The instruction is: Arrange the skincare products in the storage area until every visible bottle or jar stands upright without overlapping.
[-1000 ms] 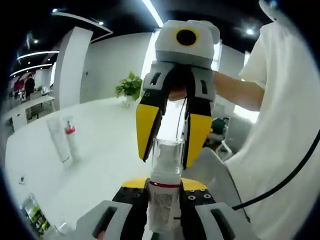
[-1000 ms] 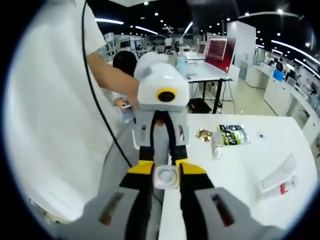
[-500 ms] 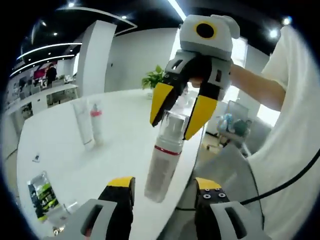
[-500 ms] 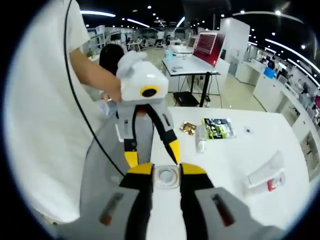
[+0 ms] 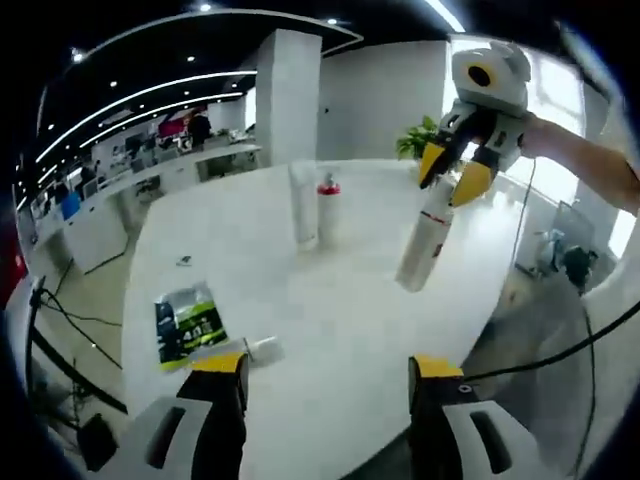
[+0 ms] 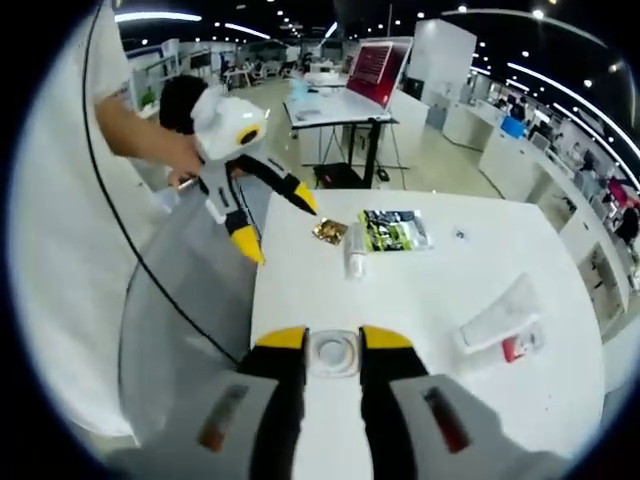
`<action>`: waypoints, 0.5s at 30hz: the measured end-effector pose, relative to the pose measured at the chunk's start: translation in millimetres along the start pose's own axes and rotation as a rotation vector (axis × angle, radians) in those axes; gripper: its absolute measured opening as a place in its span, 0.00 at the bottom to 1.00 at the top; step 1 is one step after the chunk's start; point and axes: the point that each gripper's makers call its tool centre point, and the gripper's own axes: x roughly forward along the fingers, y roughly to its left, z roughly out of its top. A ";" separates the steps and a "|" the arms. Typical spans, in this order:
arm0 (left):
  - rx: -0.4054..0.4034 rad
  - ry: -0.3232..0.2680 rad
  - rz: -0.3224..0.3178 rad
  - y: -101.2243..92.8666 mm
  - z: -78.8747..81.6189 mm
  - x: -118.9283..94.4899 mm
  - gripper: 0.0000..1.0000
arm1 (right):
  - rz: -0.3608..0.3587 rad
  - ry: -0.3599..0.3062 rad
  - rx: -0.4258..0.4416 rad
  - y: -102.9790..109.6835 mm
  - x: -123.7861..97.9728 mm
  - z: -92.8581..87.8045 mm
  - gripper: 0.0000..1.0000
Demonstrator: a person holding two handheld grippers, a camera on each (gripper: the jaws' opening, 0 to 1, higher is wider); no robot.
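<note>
— What is sitting on the tabletop (image 5: 330, 330) right now?

— Working down in size: a white tube (image 5: 303, 203) and a red-collared bottle (image 5: 326, 210) are standing upright side by side, touching or nearly so, well out on the surface. A dark green packet (image 5: 188, 324) is lying flat near the edge, with a small clear-capped bottle (image 5: 258, 349) lying on its side just beside it, and something small and gold (image 6: 328, 230) is lying next to the packet.

— And the bottle being moved?

— The right claw (image 5: 455, 178) is pinching the tall white bottle (image 5: 424, 240) by its clear cap (image 6: 333, 352), so the body is hanging tilted in the air above the tabletop. The left claw (image 5: 326, 372) is spread wide and carrying nothing.

— How is that bottle likely behaving?

— I am judging it as rigid plastic, fairly light, smooth and a bit slippery. Hanging from the cap, it is swinging room for trouble: the cap could pull off or the body could pivot. Taking it around the middle of the body would be steadier, and its narrow base is asking for a level touchdown clear of the standing pair.
</note>
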 end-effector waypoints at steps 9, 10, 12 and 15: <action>0.033 0.111 0.080 8.3 -51.3 0.0 0.73 | -0.034 0.077 -0.020 -45.1 5.7 -7.8 0.19; 0.033 0.116 0.085 8.0 -55.5 1.0 0.72 | -0.035 0.090 -0.024 -50.3 6.7 -9.2 0.19; 0.039 0.126 0.098 6.8 -66.1 3.7 0.70 | -0.037 0.100 -0.026 -56.7 8.2 -9.5 0.19; 0.082 0.163 0.124 9.0 -77.3 3.5 0.68 | -0.020 0.122 -0.035 -63.2 11.5 -9.9 0.19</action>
